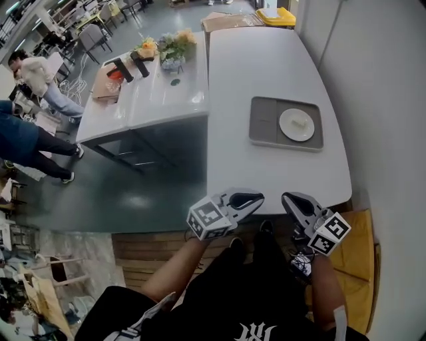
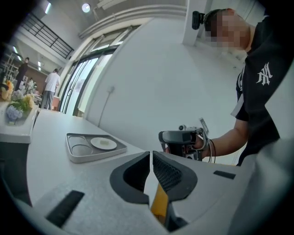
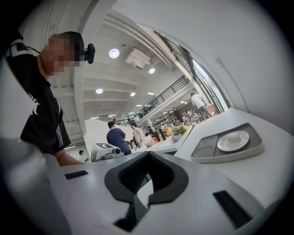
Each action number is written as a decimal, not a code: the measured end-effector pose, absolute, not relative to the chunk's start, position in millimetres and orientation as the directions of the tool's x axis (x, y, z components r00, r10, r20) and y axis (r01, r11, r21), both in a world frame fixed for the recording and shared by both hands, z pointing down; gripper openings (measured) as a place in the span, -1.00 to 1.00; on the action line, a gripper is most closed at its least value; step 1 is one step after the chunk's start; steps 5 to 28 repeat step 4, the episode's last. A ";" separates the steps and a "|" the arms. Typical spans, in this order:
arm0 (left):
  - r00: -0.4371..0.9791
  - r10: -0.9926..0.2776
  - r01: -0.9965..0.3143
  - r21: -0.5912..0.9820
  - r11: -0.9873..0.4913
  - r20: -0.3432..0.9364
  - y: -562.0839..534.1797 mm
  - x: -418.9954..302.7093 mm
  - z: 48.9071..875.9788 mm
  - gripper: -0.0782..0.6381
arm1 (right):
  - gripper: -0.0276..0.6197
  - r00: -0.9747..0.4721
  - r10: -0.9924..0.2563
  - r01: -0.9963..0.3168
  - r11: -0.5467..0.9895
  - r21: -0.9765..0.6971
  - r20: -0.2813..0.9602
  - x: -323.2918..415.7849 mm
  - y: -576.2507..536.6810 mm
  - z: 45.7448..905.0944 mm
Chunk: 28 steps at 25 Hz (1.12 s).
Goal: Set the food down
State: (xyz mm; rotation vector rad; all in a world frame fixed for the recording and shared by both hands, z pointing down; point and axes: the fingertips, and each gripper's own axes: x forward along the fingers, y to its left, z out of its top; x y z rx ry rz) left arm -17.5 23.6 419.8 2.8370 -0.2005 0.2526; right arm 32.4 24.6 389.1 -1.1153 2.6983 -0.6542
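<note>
A grey tray point(image 1: 266, 126) lies on the white table point(image 1: 246, 73), and a white plate point(image 1: 297, 124) in its right part carries a small pale piece of food point(image 1: 300, 122). Both grippers hover at the table's near edge, well short of the tray, pointing toward each other. My left gripper point(image 1: 259, 197) is shut with nothing in it; its own view shows the jaws point(image 2: 150, 158) pressed together, with the tray point(image 2: 73, 149) beyond on the left. My right gripper point(image 1: 287, 198) is also shut and empty point(image 3: 146, 158), with the tray point(image 3: 206, 149) and plate point(image 3: 233, 140) to its right.
A second white table point(image 1: 160, 93) to the left holds a flower bunch point(image 1: 174, 46), two black objects point(image 1: 131, 66) and a brown board. People point(image 1: 33, 80) and chairs stand at the far left. A yellow bin point(image 1: 279, 16) sits beyond the table. A wall runs along the right.
</note>
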 end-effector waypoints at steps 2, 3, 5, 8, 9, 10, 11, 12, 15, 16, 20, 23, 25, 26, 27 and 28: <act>0.978 -0.105 -0.150 0.263 -0.953 0.178 29.5 -27.0 422.1 -0.76 | -0.91 -0.708 -0.706 -0.639 0.626 -0.446 0.024 22.1 32.5 390.7; 0.979 -0.099 -0.144 0.261 -0.955 0.177 32.6 -31.2 424.4 -0.76 | -0.91 -0.705 -0.709 -0.642 0.624 -0.445 0.022 17.7 36.2 391.5; 0.980 -0.093 -0.137 0.260 -0.956 0.177 35.7 -35.3 427.1 -0.76 | -0.91 -0.702 -0.712 -0.644 0.623 -0.444 0.021 13.4 39.7 392.4; 0.980 -0.093 -0.137 0.260 -0.956 0.177 35.7 -35.3 427.1 -0.76 | -0.91 -0.702 -0.712 -0.644 0.623 -0.444 0.021 13.4 39.7 392.4; 0.980 -0.093 -0.137 0.260 -0.956 0.177 35.7 -35.3 427.1 -0.76 | -0.91 -0.702 -0.712 -0.644 0.623 -0.444 0.021 13.4 39.7 392.4; 0.980 -0.093 -0.137 0.260 -0.956 0.177 35.7 -35.3 427.1 -0.76 | -0.91 -0.702 -0.712 -0.644 0.623 -0.444 0.021 13.4 39.7 392.4; 0.980 -0.093 -0.137 0.260 -0.956 0.177 35.7 -35.3 427.1 -0.76 | -0.91 -0.702 -0.712 -0.644 0.623 -0.444 0.021 13.4 39.7 392.4; 0.980 -0.093 -0.137 0.260 -0.956 0.177 35.7 -35.3 427.1 -0.76 | -0.91 -0.702 -0.712 -0.644 0.623 -0.444 0.021 13.4 39.7 392.4; 0.980 -0.093 -0.137 0.260 -0.956 0.177 35.7 -35.3 427.1 -0.76 | -0.91 -0.702 -0.712 -0.644 0.623 -0.444 0.021 13.4 39.7 392.4; 0.980 -0.093 -0.137 0.260 -0.956 0.177 35.7 -35.3 427.1 -0.76 | -0.91 -0.702 -0.712 -0.644 0.623 -0.444 0.021 13.4 39.7 392.4; 0.980 -0.093 -0.137 0.260 -0.956 0.177 35.7 -35.3 427.1 -0.76 | -0.91 -0.702 -0.712 -0.644 0.623 -0.444 0.021 13.4 39.7 392.4; 0.980 -0.093 -0.137 0.260 -0.956 0.177 35.7 -35.3 427.1 -0.76 | -0.91 -0.702 -0.712 -0.644 0.623 -0.444 0.021 13.4 39.7 392.4; 0.980 -0.093 -0.137 0.260 -0.956 0.177 35.7 -35.3 427.1 -0.76 | -0.91 -0.702 -0.712 -0.644 0.623 -0.444 0.021 13.4 39.7 392.4; 0.980 -0.093 -0.137 0.260 -0.956 0.177 35.7 -35.3 427.1 -0.76 | -0.91 -0.702 -0.712 -0.644 0.623 -0.444 0.021 13.4 39.7 392.4; 0.980 -0.093 -0.137 0.260 -0.956 0.177 35.7 -35.3 427.1 -0.76 | -0.91 -0.702 -0.712 -0.644 0.623 -0.444 0.021 13.4 39.7 392.4; 0.980 -0.093 -0.137 0.260 -0.956 0.177 35.7 -35.3 427.1 -0.76 | -0.91 -0.702 -0.712 -0.644 0.623 -0.444 0.021 13.4 39.7 392.4</act>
